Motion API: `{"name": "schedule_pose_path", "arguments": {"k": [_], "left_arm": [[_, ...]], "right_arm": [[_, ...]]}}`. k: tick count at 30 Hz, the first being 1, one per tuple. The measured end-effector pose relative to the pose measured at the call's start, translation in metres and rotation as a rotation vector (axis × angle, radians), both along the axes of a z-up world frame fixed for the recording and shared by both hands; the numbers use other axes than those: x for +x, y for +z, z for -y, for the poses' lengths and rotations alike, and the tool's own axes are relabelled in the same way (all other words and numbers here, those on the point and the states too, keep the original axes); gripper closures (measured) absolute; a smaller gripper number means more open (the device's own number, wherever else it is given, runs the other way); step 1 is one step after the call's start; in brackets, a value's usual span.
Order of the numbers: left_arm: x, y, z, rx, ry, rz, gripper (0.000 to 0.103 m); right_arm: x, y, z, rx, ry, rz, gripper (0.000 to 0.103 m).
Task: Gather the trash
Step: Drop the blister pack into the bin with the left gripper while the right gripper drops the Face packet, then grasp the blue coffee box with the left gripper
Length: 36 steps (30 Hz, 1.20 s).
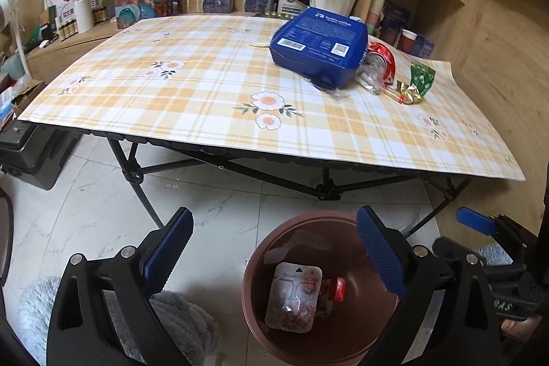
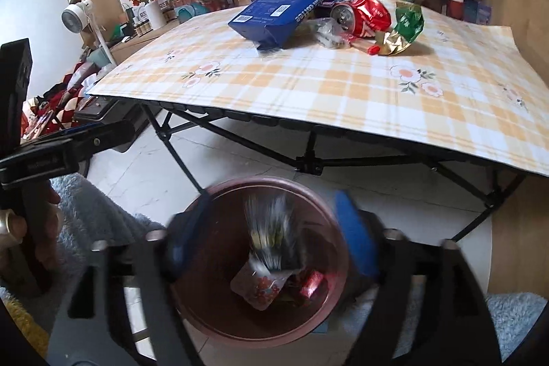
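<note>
A brown bin (image 1: 260, 266) stands on the floor in front of the table; it also shows in the right wrist view (image 2: 212, 297). Inside lie a clear snack pack (image 1: 295, 295) and a red wrapper (image 1: 338, 288). My left gripper (image 1: 274, 256) is open and empty above the bin's left side. My right gripper (image 2: 271, 242) is open over the bin, with a blurred wrapper (image 2: 271, 235) falling between its fingers. On the table lie a blue box (image 1: 319, 43), a crushed red can (image 1: 379, 60), clear plastic (image 1: 369, 79) and a green-gold wrapper (image 1: 417, 84).
The folding table (image 1: 206, 112) has a yellow plaid cloth and black legs. Flower pots and boxes stand behind it, wooden shelves to the right. A grey fluffy rug (image 1: 178, 321) lies on the floor by the bin. A black case (image 1: 31, 153) sits left.
</note>
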<state>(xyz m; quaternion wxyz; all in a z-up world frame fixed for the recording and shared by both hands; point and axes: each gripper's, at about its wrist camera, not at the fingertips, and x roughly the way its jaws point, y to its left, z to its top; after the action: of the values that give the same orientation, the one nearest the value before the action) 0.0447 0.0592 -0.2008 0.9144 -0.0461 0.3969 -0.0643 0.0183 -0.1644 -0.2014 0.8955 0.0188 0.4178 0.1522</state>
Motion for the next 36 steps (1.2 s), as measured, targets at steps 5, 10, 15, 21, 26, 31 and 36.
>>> {"name": "schedule_pose_path", "arguments": {"k": [5, 10, 15, 21, 26, 31, 36], "left_arm": [[0.000, 0.001, -0.003, -0.001, 0.015, 0.005, 0.009], [-0.002, 0.003, -0.001, 0.021, 0.016, 0.015, 0.009], [0.001, 0.013, 0.004, 0.080, 0.025, 0.057, 0.009], [0.005, 0.036, 0.010, 0.091, 0.013, 0.141, 0.009], [0.007, 0.054, 0.013, 0.106, -0.024, 0.201, 0.009], [0.011, 0.064, 0.011, 0.096, -0.036, 0.231, 0.009], [0.018, 0.067, 0.015, 0.101, -0.050, 0.232, 0.009]], "right_arm": [[0.005, -0.003, 0.005, -0.015, -0.049, -0.019, 0.006], [0.009, -0.001, 0.015, -0.006, -0.092, -0.030, 0.006], [0.016, 0.017, 0.026, -0.045, -0.171, 0.003, 0.006], [0.018, 0.046, 0.048, 0.009, -0.213, 0.062, 0.006], [0.024, 0.054, 0.062, 0.110, -0.237, 0.055, 0.006], [0.026, 0.056, 0.068, 0.140, -0.252, 0.093, 0.006], [0.028, 0.061, 0.081, 0.170, -0.282, 0.129, 0.006]]}}
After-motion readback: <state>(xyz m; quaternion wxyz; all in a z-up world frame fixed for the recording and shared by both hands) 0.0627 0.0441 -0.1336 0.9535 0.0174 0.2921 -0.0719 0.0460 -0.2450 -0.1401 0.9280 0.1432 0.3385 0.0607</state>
